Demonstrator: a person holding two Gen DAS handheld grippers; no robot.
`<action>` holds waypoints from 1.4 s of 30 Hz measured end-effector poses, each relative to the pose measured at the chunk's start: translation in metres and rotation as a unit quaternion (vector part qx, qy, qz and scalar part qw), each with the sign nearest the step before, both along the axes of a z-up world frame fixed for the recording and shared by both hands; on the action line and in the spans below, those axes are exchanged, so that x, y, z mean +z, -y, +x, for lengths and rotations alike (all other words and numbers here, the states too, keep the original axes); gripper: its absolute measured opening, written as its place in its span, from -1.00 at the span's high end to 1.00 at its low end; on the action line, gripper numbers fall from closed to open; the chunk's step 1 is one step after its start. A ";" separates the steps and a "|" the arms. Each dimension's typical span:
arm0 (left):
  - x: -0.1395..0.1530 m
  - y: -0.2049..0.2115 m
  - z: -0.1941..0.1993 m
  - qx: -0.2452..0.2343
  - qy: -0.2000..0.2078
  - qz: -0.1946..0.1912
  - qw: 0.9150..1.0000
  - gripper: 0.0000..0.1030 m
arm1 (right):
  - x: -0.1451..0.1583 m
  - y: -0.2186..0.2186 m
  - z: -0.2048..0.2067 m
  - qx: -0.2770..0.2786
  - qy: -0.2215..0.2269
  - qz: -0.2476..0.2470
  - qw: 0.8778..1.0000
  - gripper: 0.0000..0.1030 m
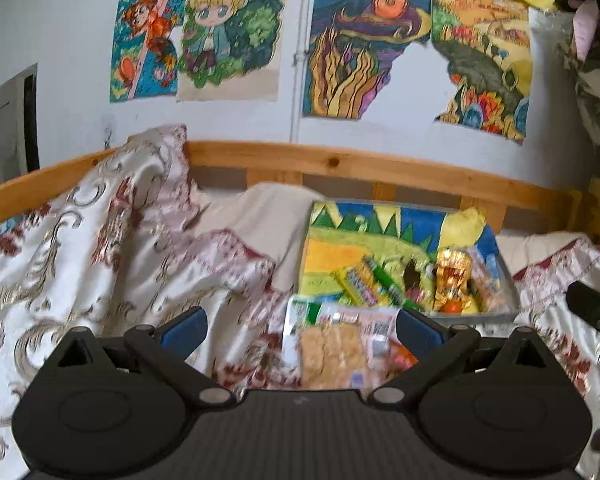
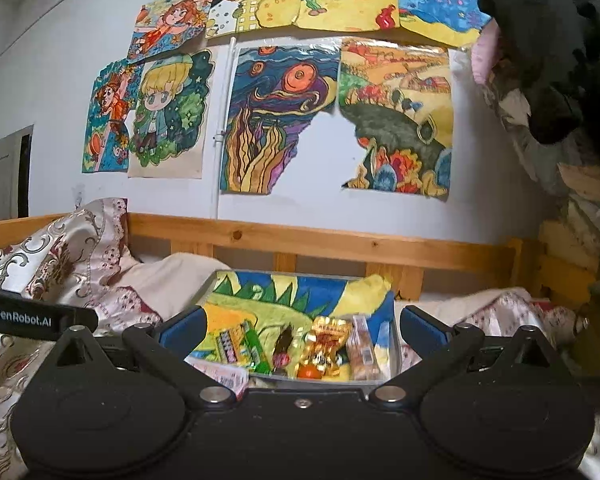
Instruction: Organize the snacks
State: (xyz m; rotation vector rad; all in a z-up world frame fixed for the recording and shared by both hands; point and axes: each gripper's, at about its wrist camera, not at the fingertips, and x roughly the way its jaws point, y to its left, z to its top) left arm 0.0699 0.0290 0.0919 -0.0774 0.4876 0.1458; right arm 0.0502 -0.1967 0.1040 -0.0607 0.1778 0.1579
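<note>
A shallow grey tray [image 1: 510, 280] [image 2: 396, 354] lined with a colourful drawing lies on the bed. Several snacks sit in its near right part: a gold packet [image 1: 452, 276] [image 2: 328, 344], a green stick pack [image 1: 392, 286] [image 2: 256, 346], a yellow striped pack [image 1: 360, 282] [image 2: 228, 344] and an orange sweet [image 2: 309, 372]. A clear pack of crackers [image 1: 332, 350] lies on the bedspread in front of the tray, between the fingers of my left gripper [image 1: 300, 328], which is open. My right gripper [image 2: 300, 326] is open too, empty, just before the tray.
The patterned satin bedspread [image 1: 80, 248] is rumpled and heaped at the left. A wooden bed rail [image 1: 340, 168] runs behind the tray, under a wall of drawings [image 2: 276, 120]. Dark clothing [image 2: 548, 48] hangs at the upper right. The other gripper [image 2: 36, 316] shows at the left edge.
</note>
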 end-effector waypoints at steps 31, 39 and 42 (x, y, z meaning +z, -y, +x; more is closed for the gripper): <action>-0.078 -0.029 0.016 0.017 -0.118 0.004 0.993 -0.99 | -0.091 -0.026 0.011 -0.007 -0.180 0.018 0.984 -0.99; -0.085 -0.032 0.034 0.026 -0.123 0.002 0.992 -0.99 | -0.101 -0.031 0.023 -0.005 -0.193 0.020 0.981 -0.99; -0.086 -0.033 0.039 0.029 -0.120 -0.003 0.992 -0.99 | -0.104 -0.033 0.026 -0.004 -0.195 0.017 0.981 -0.99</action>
